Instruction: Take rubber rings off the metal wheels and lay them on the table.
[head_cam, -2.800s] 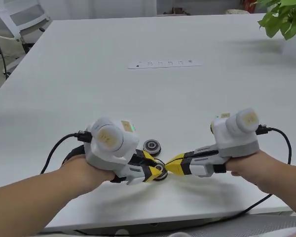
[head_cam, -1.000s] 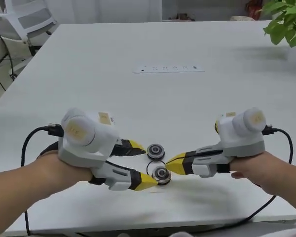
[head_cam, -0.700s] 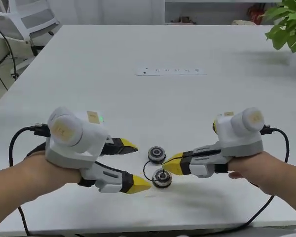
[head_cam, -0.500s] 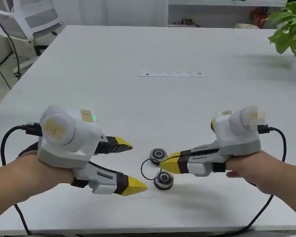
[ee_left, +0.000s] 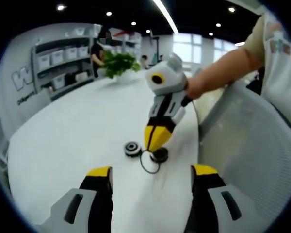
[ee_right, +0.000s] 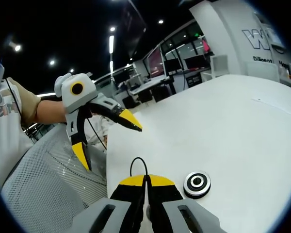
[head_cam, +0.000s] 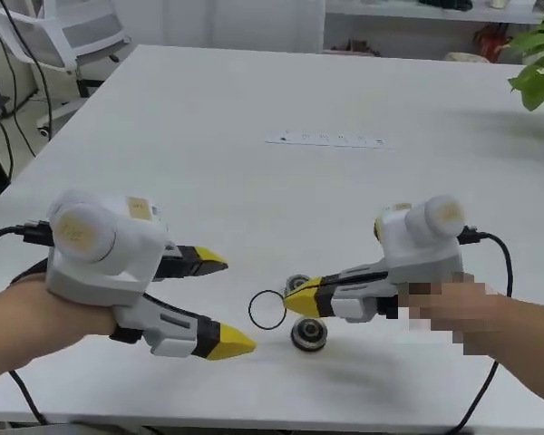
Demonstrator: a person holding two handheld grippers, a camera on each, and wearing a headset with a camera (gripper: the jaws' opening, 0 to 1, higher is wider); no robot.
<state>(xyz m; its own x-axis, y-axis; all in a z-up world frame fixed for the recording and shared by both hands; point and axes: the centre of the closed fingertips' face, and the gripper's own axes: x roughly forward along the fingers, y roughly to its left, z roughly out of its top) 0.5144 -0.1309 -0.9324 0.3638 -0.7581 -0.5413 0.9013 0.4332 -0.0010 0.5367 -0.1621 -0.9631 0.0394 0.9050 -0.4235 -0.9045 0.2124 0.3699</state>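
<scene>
While pinching black rubber ring in pressed-together right gripper, seemingly just above white table, beside two metal wheels; holding left gripper spread wide nearby, gripping nothing.

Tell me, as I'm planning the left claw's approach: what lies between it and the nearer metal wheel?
In the head view, the rubber ring, pinched in the shut right claw, sits between the open left claw and that metal wheel.
</scene>
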